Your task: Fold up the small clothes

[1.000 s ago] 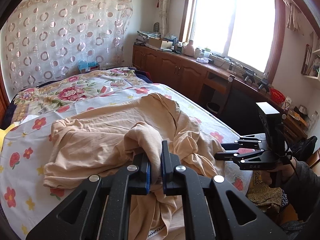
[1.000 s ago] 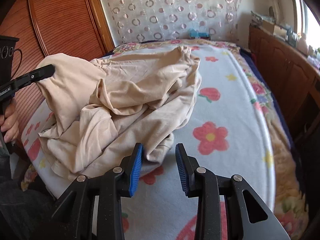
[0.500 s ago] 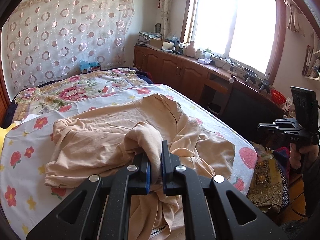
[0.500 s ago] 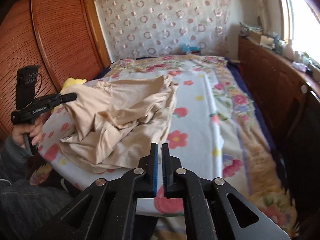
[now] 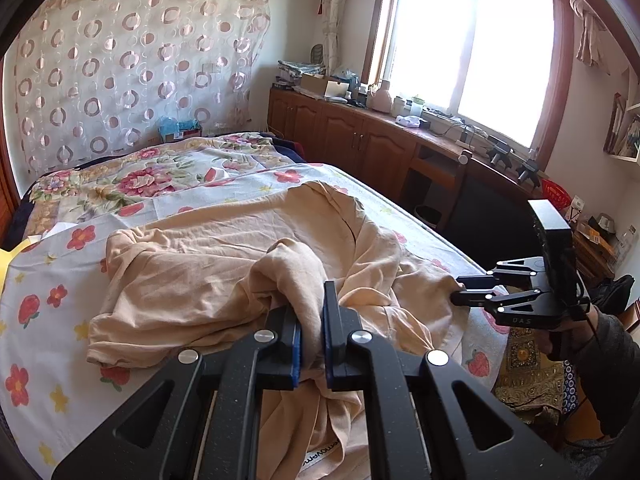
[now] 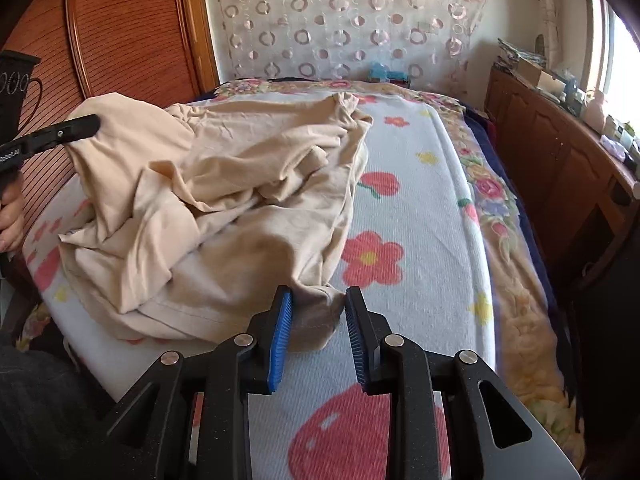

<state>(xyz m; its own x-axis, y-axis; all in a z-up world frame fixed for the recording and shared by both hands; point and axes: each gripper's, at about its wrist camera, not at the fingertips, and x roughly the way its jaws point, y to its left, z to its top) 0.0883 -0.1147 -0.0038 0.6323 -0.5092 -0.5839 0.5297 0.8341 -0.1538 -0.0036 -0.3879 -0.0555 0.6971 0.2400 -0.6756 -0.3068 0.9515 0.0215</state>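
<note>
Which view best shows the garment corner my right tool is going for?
The right wrist view: the beige garment has its corner lying between the opening right tool, pads not yet pressing it. The left wrist view shows that tool only side-on at the cloth's edge.

Counting what's there: one beige garment [image 5: 224,264] crumpled mid-frame, one flowered bed cover [image 6: 420,216] under it, two grippers, left gripper [image 5: 311,336] bottom centre, right gripper [image 6: 316,332] bottom centre. One circle-print curtain [image 5: 132,76] upper left, one window [image 5: 472,48] upper right.
</note>
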